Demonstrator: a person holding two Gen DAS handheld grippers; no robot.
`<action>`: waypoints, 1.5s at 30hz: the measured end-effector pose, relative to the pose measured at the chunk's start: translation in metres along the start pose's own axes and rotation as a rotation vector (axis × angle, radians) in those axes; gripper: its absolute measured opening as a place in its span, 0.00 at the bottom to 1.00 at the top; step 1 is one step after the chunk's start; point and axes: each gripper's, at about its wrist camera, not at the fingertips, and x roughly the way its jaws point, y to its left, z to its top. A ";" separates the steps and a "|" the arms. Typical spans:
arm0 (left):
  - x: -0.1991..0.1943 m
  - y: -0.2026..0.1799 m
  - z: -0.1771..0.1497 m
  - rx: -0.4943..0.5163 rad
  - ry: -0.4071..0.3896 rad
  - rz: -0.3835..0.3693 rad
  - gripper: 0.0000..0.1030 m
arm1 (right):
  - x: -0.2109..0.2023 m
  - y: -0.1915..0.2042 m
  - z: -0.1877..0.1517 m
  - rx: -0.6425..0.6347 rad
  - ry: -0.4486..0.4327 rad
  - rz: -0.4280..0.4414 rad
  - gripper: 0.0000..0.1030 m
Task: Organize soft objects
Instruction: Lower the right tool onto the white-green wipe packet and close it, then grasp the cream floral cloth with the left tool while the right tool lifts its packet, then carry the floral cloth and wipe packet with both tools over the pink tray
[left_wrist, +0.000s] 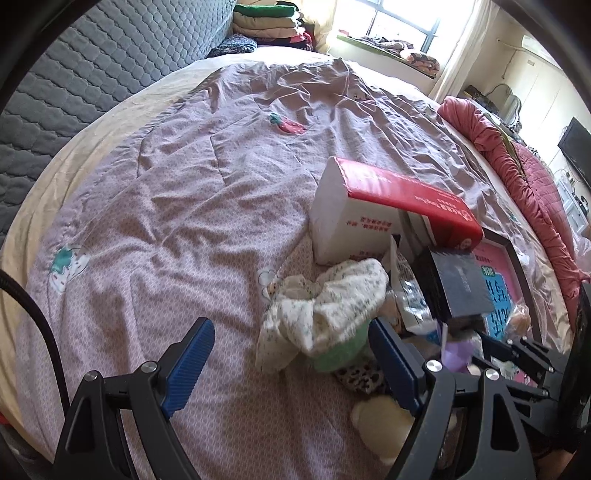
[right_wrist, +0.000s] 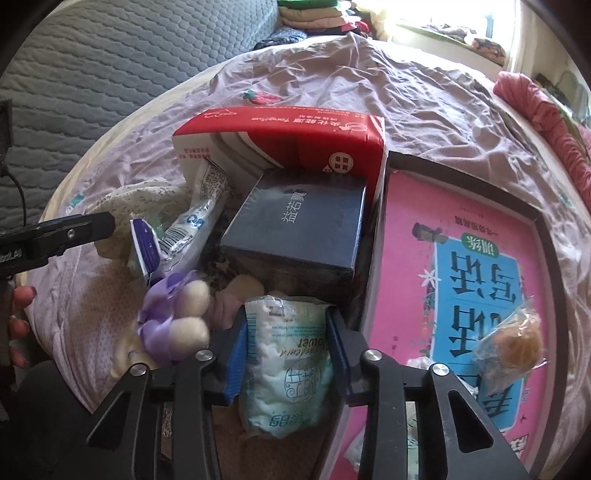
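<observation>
With the right tool clamped on the pale-blue soft packet at lower centre, below the dark box, lift it straight up without snagging, while the left tool, jaws wide and empty, hovers over the floral cloth.

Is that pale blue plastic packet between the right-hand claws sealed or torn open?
Cannot tell. The packet looks puffy with crinkled ends, but no tear or intact seal is clear. The right gripper pads press on its sides.
</observation>
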 end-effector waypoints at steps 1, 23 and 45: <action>0.003 0.000 0.002 0.000 0.001 -0.003 0.83 | 0.000 -0.001 0.000 0.005 -0.004 0.002 0.35; 0.003 0.010 0.012 -0.009 -0.042 -0.135 0.13 | -0.035 0.003 0.009 -0.002 -0.098 0.050 0.23; -0.074 -0.014 0.024 0.064 -0.139 -0.064 0.13 | -0.105 0.047 0.073 -0.078 -0.274 0.089 0.22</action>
